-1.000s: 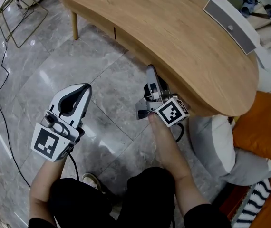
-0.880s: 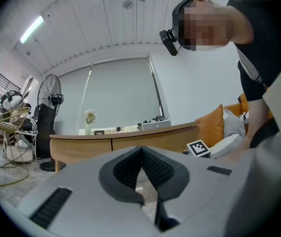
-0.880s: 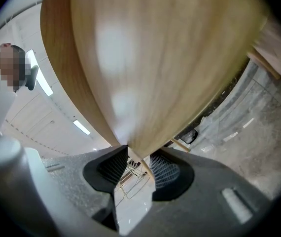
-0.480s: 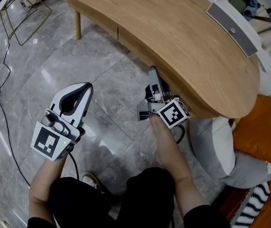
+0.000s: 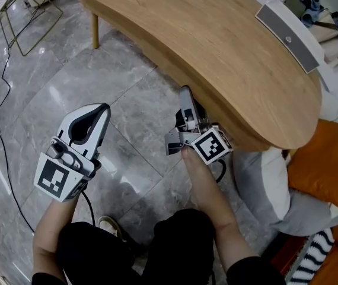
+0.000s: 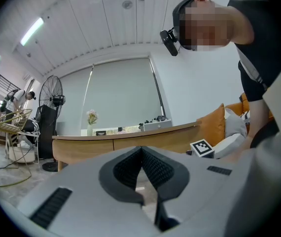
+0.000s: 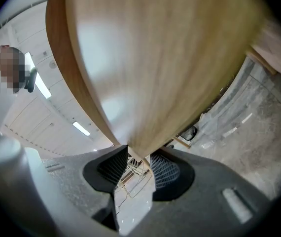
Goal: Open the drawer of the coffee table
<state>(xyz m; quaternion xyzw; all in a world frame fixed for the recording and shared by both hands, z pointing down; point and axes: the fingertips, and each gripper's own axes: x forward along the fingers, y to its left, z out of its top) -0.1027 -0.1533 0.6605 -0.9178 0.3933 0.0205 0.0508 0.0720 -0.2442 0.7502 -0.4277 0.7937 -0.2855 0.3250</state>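
The curved wooden coffee table (image 5: 216,34) fills the upper head view. My right gripper (image 5: 187,97) reaches under its near edge. In the right gripper view the drawer front (image 7: 155,58) comes down between the jaws of the right gripper (image 7: 136,159), and both pads sit against its lower edge. The left gripper (image 5: 102,110) hangs over the grey floor to the left, apart from the table, fingertips together and holding nothing. Seen from the left gripper (image 6: 141,149), the table's side (image 6: 130,141) lies ahead, with the right gripper's marker cube (image 6: 201,148) beside it.
A grey box (image 5: 287,34) lies on the tabletop's far right. Orange (image 5: 326,159) and grey (image 5: 264,183) cushions crowd the table's right end. A table leg (image 5: 93,31), a wire rack (image 5: 26,10) and a floor cable (image 5: 3,153) are at the left. A fan (image 6: 52,102) stands far off.
The right gripper has shifted slightly toward me and leftward, still on the drawer front's edge. The left gripper has hardly moved.
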